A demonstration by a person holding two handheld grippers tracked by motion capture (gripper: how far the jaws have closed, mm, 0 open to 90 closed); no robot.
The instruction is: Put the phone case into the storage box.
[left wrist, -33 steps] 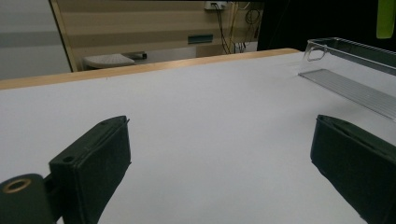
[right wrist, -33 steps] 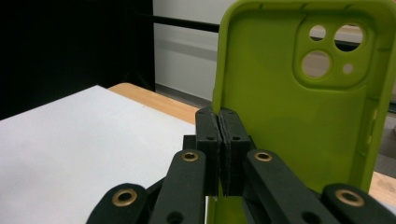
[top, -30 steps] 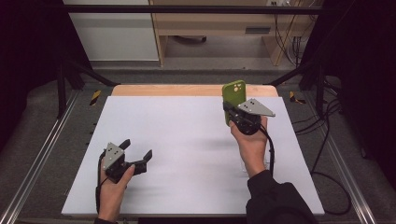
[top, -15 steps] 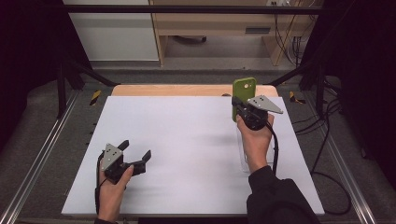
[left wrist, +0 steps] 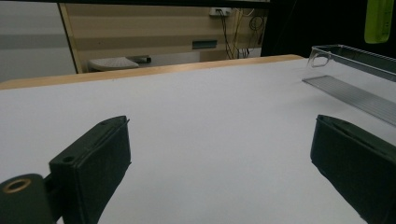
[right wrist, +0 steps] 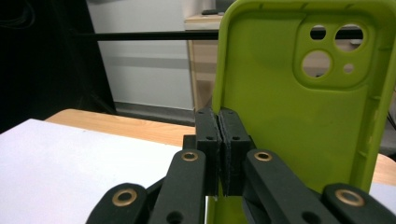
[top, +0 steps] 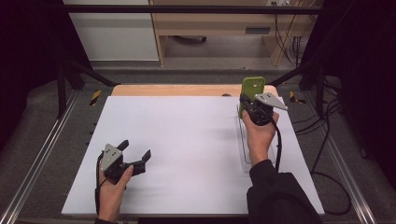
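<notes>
A lime-green phone case (right wrist: 303, 93) with camera cut-outs stands upright in the air, and my right gripper (right wrist: 219, 123) is shut on its left edge. In the high view the phone case (top: 253, 87) hangs over the table's far right, held by the right gripper (top: 246, 104). Below that hand a clear plastic tray (top: 242, 144) lies on the white sheet. My left gripper (top: 136, 151) rests low at the near left, open with nothing between its fingers (left wrist: 93, 158). From there the tray (left wrist: 355, 74) and the case (left wrist: 379, 21) appear far off to the right.
A white sheet (top: 187, 140) covers the table, with a strip of bare wood (top: 177, 89) along the far edge. Metal rails (top: 42, 154) run down both sides. Cables (top: 327, 140) trail on the floor to the right.
The right gripper has carried the green case a little to the right and slightly farther away. The left gripper has stayed where it was, still open.
</notes>
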